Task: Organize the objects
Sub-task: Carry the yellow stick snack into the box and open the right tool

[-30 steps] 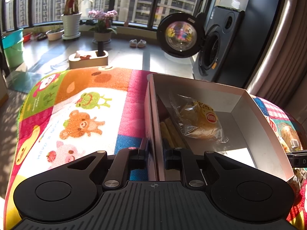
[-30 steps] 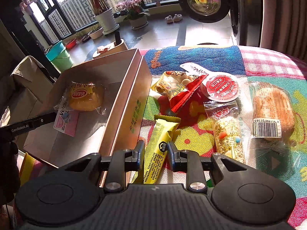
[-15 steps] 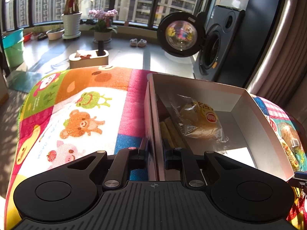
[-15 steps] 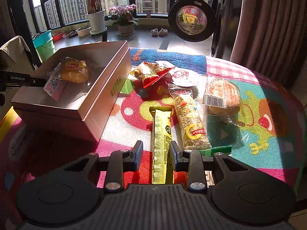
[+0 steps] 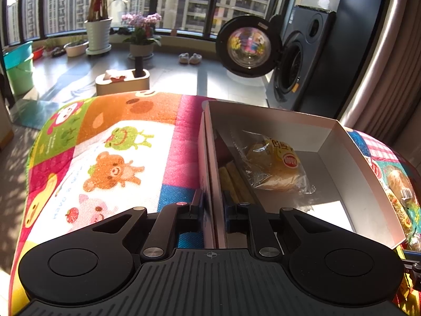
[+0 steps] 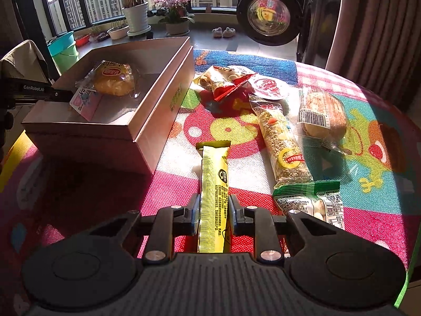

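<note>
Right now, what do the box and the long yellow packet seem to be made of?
Box: likely matte cardboard; thin, stiff walls with sharp folded corners. Yellow packet: probably thin plastic film, slightly glossy, with a crimped sealed end and printed text.

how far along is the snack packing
Done: a bun and a pink packet lie in the box. In hand: the right gripper holds the yellow bar; the left gripper grips the box wall. Left: about five snacks on the cloth.

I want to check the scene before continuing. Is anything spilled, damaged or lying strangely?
Nothing is spilled or torn. The snack packets lie loose and unaligned beside the box; only the wrapped cake is clearly inside. The right gripper grips the yellow bar.
</note>
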The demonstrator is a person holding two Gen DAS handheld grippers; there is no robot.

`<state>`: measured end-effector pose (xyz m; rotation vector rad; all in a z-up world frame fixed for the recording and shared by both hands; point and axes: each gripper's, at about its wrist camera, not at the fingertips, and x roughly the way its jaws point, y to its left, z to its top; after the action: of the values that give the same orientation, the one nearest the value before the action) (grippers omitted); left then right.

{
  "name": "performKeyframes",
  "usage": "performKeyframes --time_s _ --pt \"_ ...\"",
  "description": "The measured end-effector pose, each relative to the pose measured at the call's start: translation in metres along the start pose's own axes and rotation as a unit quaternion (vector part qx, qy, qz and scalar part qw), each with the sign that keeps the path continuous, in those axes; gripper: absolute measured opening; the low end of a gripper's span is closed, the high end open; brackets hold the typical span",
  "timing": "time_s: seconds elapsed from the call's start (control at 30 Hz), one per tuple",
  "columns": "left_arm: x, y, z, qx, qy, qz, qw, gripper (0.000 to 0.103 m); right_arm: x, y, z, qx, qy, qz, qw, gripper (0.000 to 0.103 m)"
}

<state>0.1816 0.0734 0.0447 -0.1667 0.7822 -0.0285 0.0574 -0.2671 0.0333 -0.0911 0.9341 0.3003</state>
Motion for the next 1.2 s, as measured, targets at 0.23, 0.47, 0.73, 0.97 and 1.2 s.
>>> performKeyframes --time_s 0.23,0.47,0.73,0.97,1.2 --pt "-0.001 0.0 0.0 -0.003 0.0 -0.002 1.0 0.016 -0.041 0.024 -0.025 -0.011 0.015 0.034 0.999 0.022" --pt "-0.001 0.001 0.0 -0.008 -0.001 -0.005 1.0 0.016 -0.102 0.041 0.008 -0.002 -0.063 0.085 0.994 0.022" --pt "-0.001 0.002 0.0 -0.01 -0.003 -0.007 0.9999 0.016 -0.071 0.072 0.092 0.028 -0.122 0.137 0.983 0.022" --pt "0.0 0.004 0.0 -0.014 -0.002 -0.013 0.9998 0.017 0.018 0.107 0.135 0.033 -0.093 0.101 0.99 0.022" --pt "0.0 0.003 -0.001 -0.011 -0.003 -0.016 0.9998 0.017 0.05 0.127 0.113 0.005 -0.045 0.137 0.99 0.024"
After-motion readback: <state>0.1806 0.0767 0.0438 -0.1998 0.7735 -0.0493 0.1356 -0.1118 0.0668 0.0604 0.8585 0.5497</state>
